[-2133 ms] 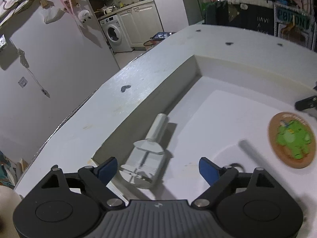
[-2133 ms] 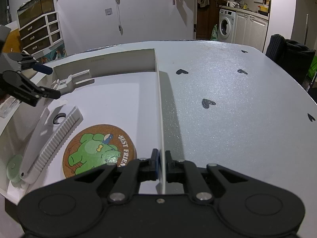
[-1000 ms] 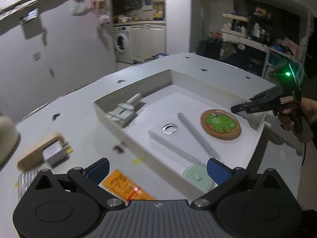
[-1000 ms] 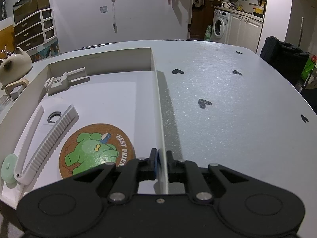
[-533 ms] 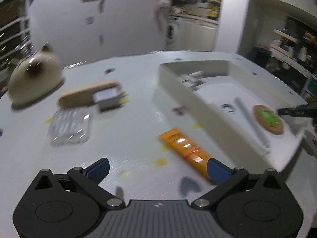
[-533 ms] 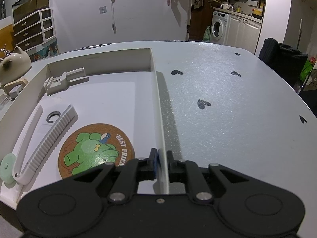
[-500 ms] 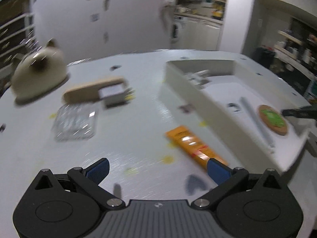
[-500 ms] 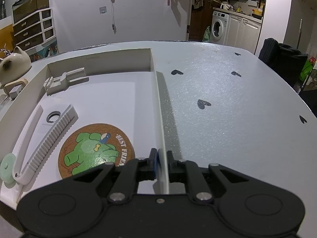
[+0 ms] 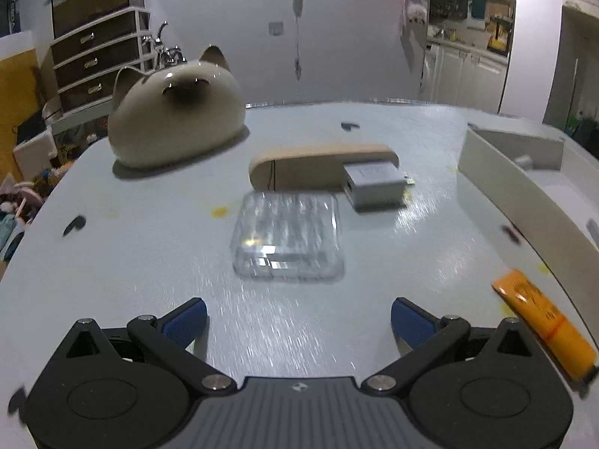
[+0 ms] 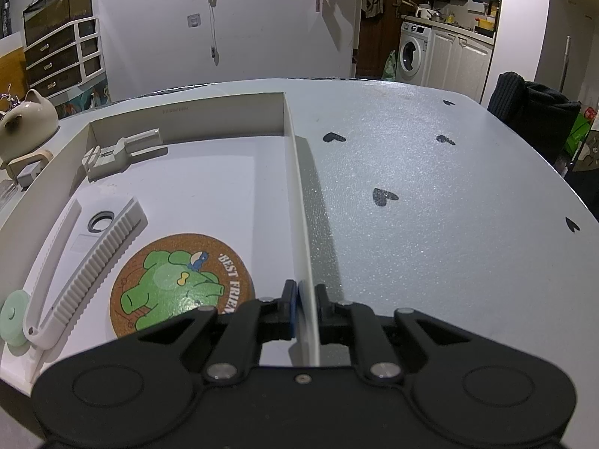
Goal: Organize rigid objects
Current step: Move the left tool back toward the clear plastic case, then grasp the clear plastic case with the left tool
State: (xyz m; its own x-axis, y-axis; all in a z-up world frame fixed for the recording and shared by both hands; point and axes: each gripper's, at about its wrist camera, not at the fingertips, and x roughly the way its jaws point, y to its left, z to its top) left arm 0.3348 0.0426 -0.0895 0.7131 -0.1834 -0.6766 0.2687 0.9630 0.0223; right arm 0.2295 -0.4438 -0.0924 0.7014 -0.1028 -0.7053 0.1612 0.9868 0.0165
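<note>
My right tool [image 10: 304, 308] is pinched narrow on the thin right wall of the white tray [image 10: 299, 202], one black finger on each side of the flat board. Inside the tray, just left of that wall, lies a round cork coaster [image 10: 182, 286] printed with a green cartoon animal. Beside it rests a white plastic piece with a ribbed, toothed edge [image 10: 95, 258], a pale green disc [image 10: 14, 312] at its near end. A blocky white plastic gadget [image 10: 119, 153] sits in the far left corner.

My left tool [image 9: 298, 321] stands wide with nothing between its blue-padded fingers, low over the speckled grey table [image 9: 149, 262]. Straight ahead of it lies a clear, ribbed plastic case [image 9: 288, 239] with rounded corners. Beyond that is a long wooden block with rounded ends [image 9: 322, 166], and a small grey boxy adapter [image 9: 376, 183] touches its near side. A glossy cream ceramic cat [image 9: 176, 116] sits farther back on the left. An orange tube [image 9: 543, 331] lies to the right, near the tray's outer wall.
</note>
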